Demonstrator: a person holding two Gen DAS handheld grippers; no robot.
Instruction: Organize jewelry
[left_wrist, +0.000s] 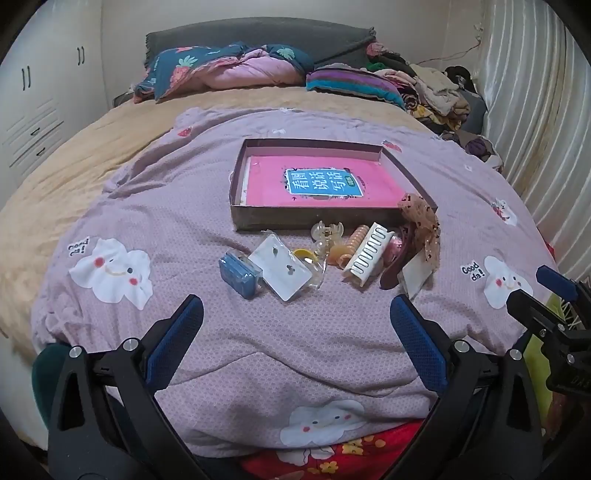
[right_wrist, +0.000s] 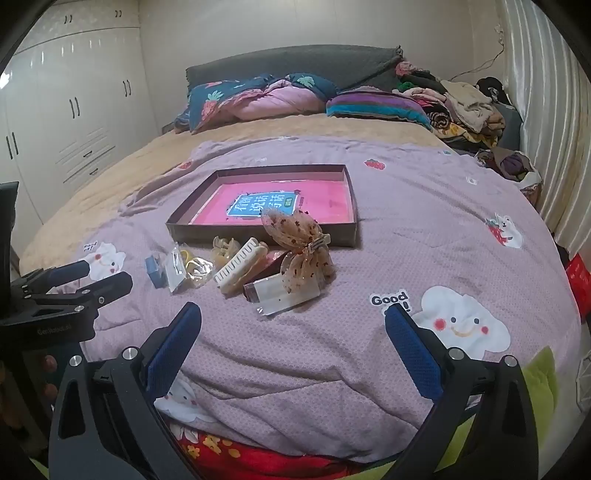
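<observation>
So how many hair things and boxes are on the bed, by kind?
Claw clips: 3 (clear, orange, white)
Bow clips: 1 (dotted bow)
Small blue boxes: 1
Earring cards: 1
Trays: 1
Total: 7 that I can tell apart; some of the pile is hidden.

Dim even indoor light, soft shadows, strong fisheye bending, dark corners

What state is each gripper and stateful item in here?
left gripper: open, holding nothing
right gripper: open, holding nothing
box: lidless, pink book flat inside
white claw clip: lying on blanket, outside box
bow clip: leaning against box
</observation>
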